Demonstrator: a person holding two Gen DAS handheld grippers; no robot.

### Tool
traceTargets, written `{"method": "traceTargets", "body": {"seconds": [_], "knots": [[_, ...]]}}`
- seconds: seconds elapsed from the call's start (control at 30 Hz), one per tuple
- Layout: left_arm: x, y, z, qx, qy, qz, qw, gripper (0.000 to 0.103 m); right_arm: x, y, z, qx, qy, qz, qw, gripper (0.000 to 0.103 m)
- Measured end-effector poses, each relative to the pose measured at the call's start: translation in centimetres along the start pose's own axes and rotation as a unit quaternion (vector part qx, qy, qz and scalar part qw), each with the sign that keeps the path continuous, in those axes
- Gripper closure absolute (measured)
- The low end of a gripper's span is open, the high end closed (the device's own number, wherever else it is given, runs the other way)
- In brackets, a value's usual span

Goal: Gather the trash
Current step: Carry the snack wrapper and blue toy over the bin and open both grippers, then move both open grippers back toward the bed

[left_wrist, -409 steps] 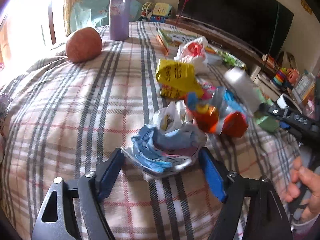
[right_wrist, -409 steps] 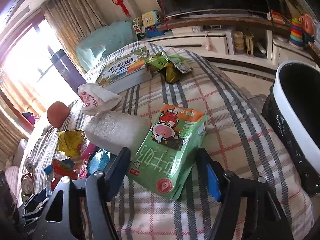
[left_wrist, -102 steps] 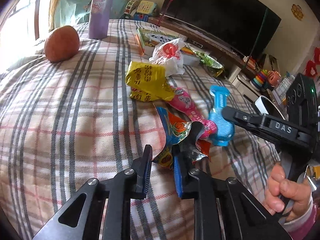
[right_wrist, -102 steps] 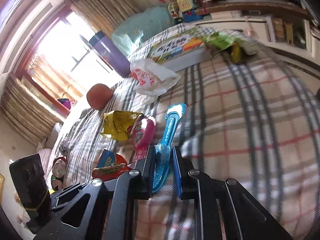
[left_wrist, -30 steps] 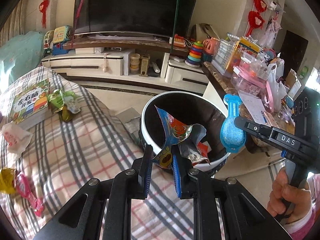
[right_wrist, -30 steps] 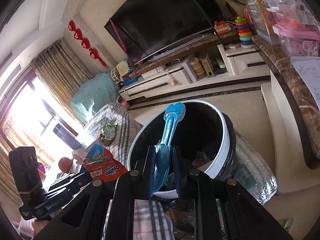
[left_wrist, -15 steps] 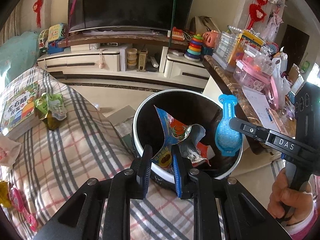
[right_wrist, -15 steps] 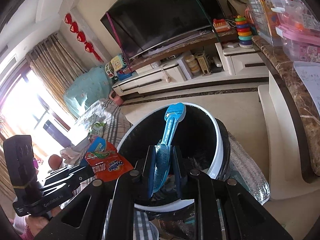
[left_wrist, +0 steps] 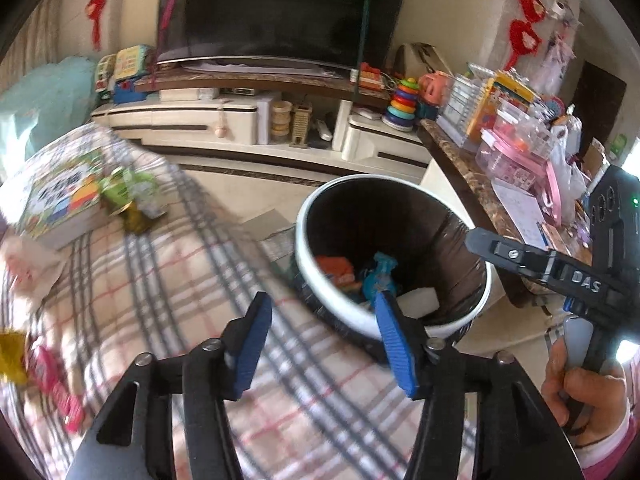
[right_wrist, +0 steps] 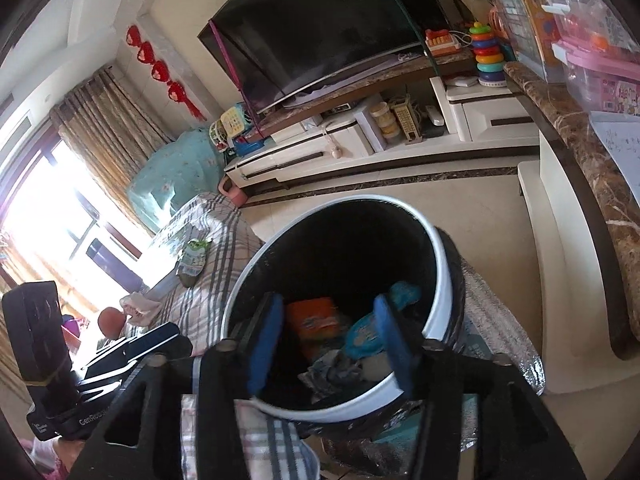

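Observation:
A white-rimmed trash bin [left_wrist: 316,280] with a black liner stands beside the plaid-covered bed [left_wrist: 168,280]. Inside it lie an orange snack wrapper [left_wrist: 336,270] and a blue plastic piece [left_wrist: 380,276]. My left gripper [left_wrist: 324,340] is open and empty, over the bed edge just short of the bin. My right gripper [right_wrist: 328,344] is open and empty above the bin [right_wrist: 440,272], with the orange wrapper [right_wrist: 316,320] and blue piece [right_wrist: 364,336] below its jaws. The right gripper also shows in the left wrist view [left_wrist: 520,258].
On the bed lie a green wrapper [left_wrist: 132,192], a picture book [left_wrist: 60,200], a pink wrapper [left_wrist: 52,388], a yellow wrapper [left_wrist: 10,354] and a white bag [left_wrist: 24,264]. A TV cabinet [left_wrist: 240,120] and a marble counter [right_wrist: 580,160] with toys border the floor.
Both grippers have opened. The orange wrapper and the blue piece have dropped from them into the bin. The left gripper has swung a little left.

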State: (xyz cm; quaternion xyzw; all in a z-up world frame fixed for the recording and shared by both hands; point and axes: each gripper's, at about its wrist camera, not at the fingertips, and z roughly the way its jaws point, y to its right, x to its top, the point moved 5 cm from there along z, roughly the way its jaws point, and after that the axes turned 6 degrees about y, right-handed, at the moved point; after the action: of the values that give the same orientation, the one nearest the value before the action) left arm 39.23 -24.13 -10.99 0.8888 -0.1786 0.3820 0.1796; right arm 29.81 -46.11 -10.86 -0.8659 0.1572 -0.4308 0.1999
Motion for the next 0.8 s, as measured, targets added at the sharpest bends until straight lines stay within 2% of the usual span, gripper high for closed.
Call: {"method": "traceTargets", "body": {"seconds": [0.07, 0.23, 0.57, 0.8], "knots": [[-1.0, -0.9, -1.3, 0.006, 0.002, -0.012, 0.9999, 0.048, -0.4, -0.9, -0.3, 0.005, 0.004, -0.006, 1.0, 0.028], [-3.6, -4.0, -4.7, 0.026, 0.002, -0.05, 0.9984, 0.047, -2.0, -4.2, -0.8, 0.027, 0.011, -0.029, 0.999, 0.016], [-7.4, -8.9, -10.9, 0.067, 0.013, -0.11, 0.9915, 0.047, -5.9, -10.9, 0.4, 0.065, -0.017, -0.074, 0.995, 0.013], [-9.1, -11.1, -13.2, 0.085, 0.013, -0.139, 0.9866, 0.046, -8.3, -13.8, 1.4, 0.078, -0.042, -0.09, 0.992, 0.013]]}}
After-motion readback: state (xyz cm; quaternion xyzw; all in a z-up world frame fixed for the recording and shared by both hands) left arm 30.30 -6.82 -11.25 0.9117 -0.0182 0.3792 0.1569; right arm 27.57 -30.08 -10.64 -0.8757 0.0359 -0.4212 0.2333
